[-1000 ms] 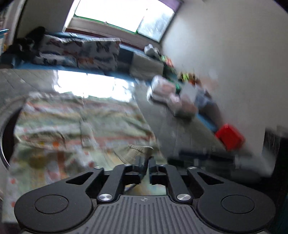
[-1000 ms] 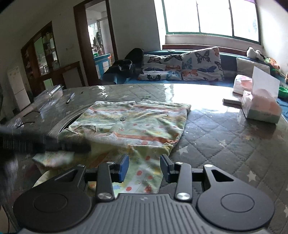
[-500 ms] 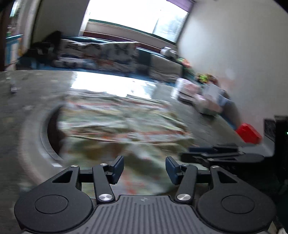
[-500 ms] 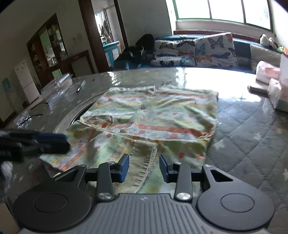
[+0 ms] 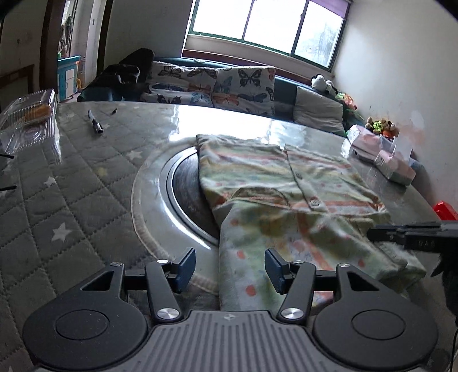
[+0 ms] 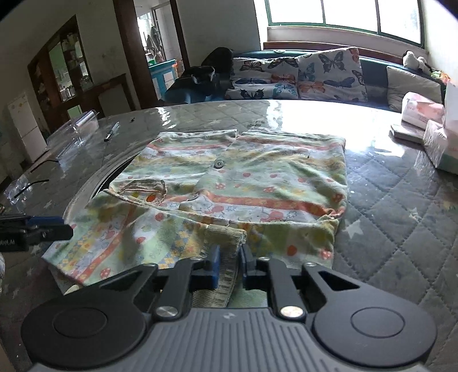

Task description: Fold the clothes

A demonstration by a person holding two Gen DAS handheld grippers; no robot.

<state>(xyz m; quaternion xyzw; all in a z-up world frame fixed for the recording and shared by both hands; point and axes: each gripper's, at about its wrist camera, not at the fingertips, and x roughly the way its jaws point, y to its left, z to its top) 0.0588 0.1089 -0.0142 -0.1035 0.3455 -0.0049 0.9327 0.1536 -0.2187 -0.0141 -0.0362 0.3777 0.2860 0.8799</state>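
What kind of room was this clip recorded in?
Most likely a lived-in home living room: a sofa with butterfly-print cushions under a wide window, a round table with a grey quilted star-pattern cover, and a tissue box.

One shirt (image 6: 240,183), one pen (image 5: 95,122) and one clear box (image 5: 28,117) are lying on the bench (image 5: 86,177); two butterfly cushions (image 6: 329,74) are sitting behind it.

Soft printed cloth garment (image 6: 243,183) on glossy quilted table cover (image 6: 400,206).
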